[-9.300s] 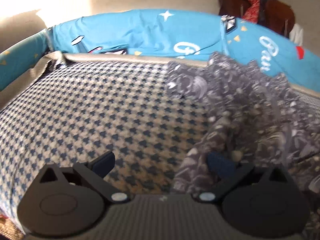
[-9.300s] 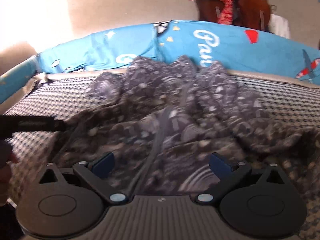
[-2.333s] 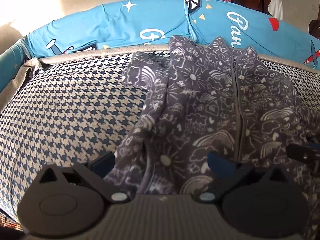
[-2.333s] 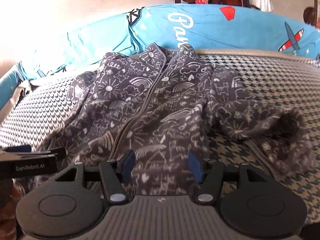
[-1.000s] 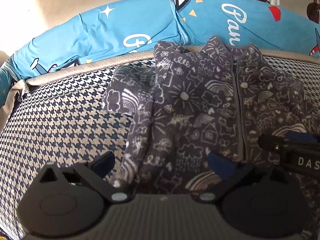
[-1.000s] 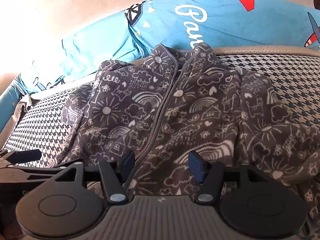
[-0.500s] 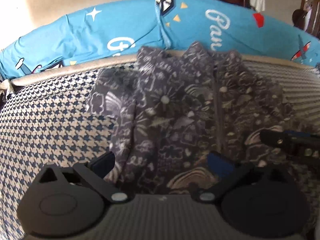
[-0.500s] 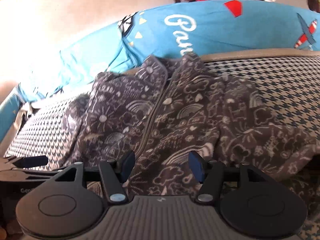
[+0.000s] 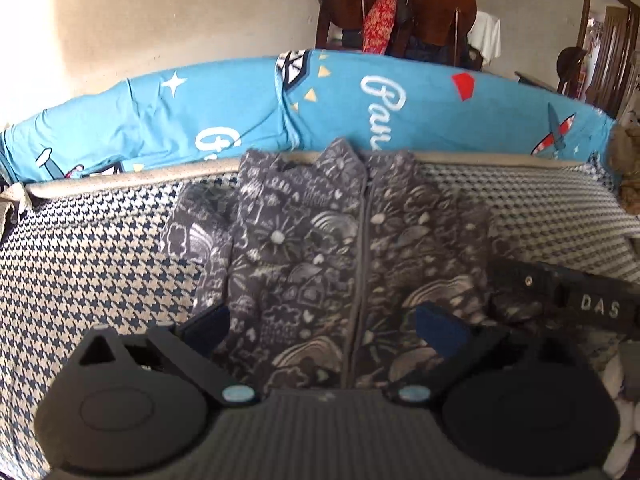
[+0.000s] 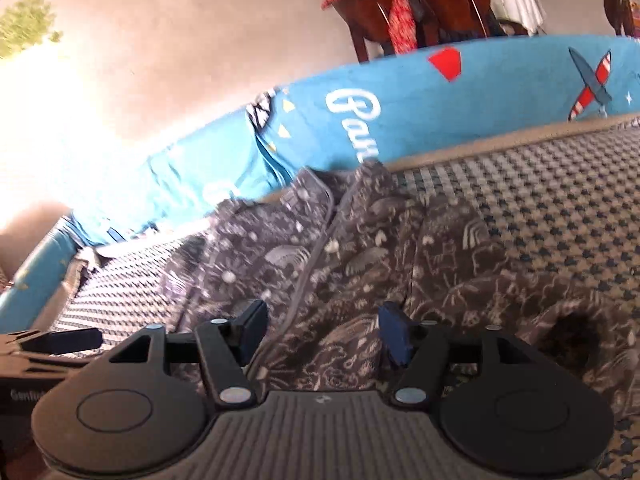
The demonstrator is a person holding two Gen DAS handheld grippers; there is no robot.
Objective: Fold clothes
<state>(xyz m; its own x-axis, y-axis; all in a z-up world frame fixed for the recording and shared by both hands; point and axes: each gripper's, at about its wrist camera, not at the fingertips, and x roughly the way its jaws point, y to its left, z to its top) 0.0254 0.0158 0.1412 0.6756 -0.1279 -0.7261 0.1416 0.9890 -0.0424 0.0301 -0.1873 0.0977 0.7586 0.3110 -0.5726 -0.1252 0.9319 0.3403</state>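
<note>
1. Grey fleece, printed in white doodles: one zip-front jacket (image 9: pixel 320 264), lying face up and spread on the houndstooth bed cover (image 9: pixel 92 264). Collar at the far edge, against the blue printed bolster (image 9: pixel 240 104); hem towards the tongs.
2. Long axis: the zip (image 9: pixel 358 280) runs straight away from both tongs, hem near, collar far. The left gripper (image 9: pixel 322 326) sits square on this line at the hem; the right gripper (image 10: pixel 322 332) sits just to its right, angled over the right front panel.
3. Sleeves: the left sleeve (image 9: pixel 196 240) lies ahead and to the left of the left tongs, tucked close along the body. The right sleeve (image 10: pixel 560 320) bends outward, its open cuff beside and to the right of the right tongs. The right gripper is plainly the nearer to it.
4. Left tongs: level, low over the hem, blue pads set wide apart, nothing between them but cloth lying flat below.
5. Right tongs: tilted, rolled towards the left, pads parted to a middling gap, gripping nothing; fleece lies beneath, not pinched.
6. Judgement: the jacket lies flat and unfolded. A sleeve fold would turn on the cuff to the right, carried leftward across the zip line.
7. Beyond the bolster: a wooden chair (image 9: pixel 400 12) draped in red cloth.
</note>
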